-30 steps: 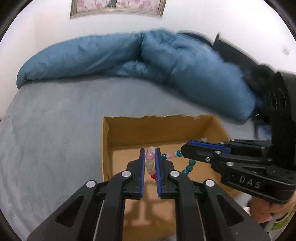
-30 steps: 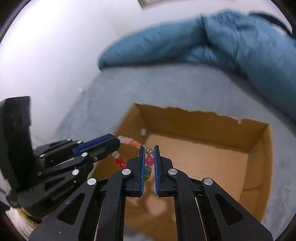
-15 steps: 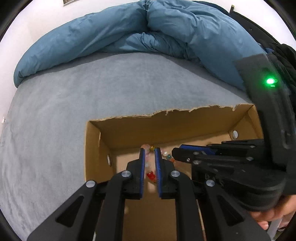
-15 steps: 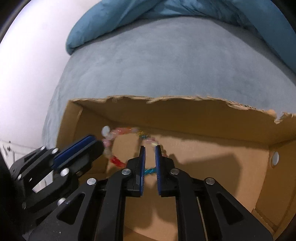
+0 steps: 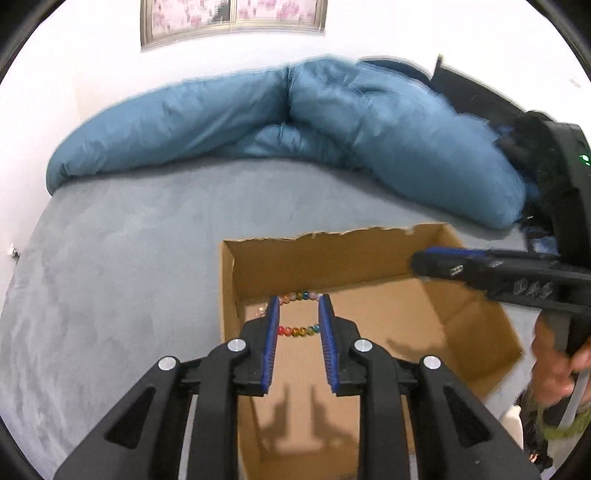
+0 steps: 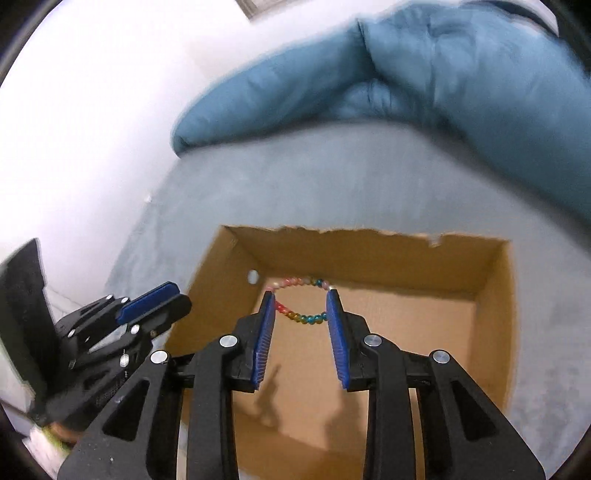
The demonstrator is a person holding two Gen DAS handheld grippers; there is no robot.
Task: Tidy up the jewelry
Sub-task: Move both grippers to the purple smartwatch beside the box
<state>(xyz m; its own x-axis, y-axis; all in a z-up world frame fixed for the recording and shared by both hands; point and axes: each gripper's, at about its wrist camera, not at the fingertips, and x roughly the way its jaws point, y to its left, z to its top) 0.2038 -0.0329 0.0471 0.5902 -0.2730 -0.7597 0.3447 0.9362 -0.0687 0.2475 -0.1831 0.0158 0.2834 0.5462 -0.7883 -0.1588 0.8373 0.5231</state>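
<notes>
1. Two black tongs with blue ribbed pads hang above an open brown cardboard box [image 5: 476, 332] that sits on a grey-blue velvety bed [image 5: 122, 266].
2. Left tongs [image 5: 298, 334] are released, the pads spread apart with nothing between them, poised over the box's left half.
3. Right tongs [image 6: 301, 325] are likewise released and empty, their pads wide apart above the box floor.
4. A bracelet of round multicoloured beads [image 6: 300, 300], pink and white along its far arc and red, yellow, green and blue along its near arc, lies as an open ring on the box floor, close to the far wall and toward the far left corner.
5. From each wrist view the bracelet shows in the gap between that view's pads, below them and touching neither.
6. In the left wrist view the right tongs [image 5: 419, 264] reach in from the right, level with the box's far right corner.
7. In the right wrist view the left tongs [image 6: 177, 299] sit just outside the box's left wall.
8. Beyond the box, a puffy blue duvet [image 5: 332, 122] is bunched along the far side of the bed, under a framed picture [image 5: 232, 18] on the white wall.
</notes>
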